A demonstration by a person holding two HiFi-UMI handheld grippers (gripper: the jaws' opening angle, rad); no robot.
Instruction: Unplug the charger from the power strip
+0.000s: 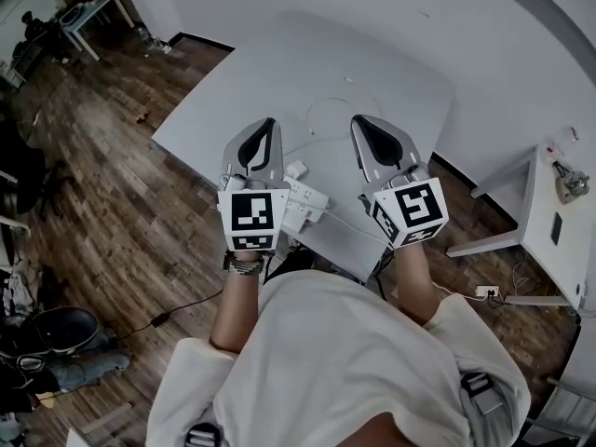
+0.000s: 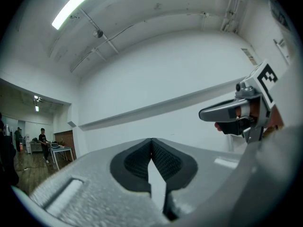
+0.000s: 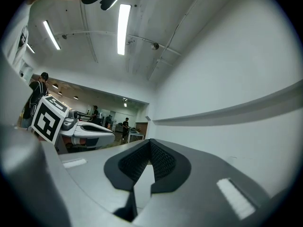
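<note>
Left gripper [image 1: 269,125]: its fingers are pressed together, with nothing between them.
Right gripper [image 1: 359,120]: its fingers are pressed together too, and it holds nothing.
Power strip [image 1: 309,201]: it lies on the white table [image 1: 391,63], far below the fingers, in the gap between the two grippers.
Charger [image 1: 296,169]: a small white block at the strip's far end, below and just right of the left fingers. It is too small to tell whether it sits in the holes.
Long way: the strip seems to run slantwise from under the left gripper toward the right one.
Nearer hand: the left.
Pose: both grippers are held high, side by side and apart. They point flat at the wall, not down at the strip.
Stage: this fits a charger plugged in, or one pulled out and laid beside the strip.
</note>
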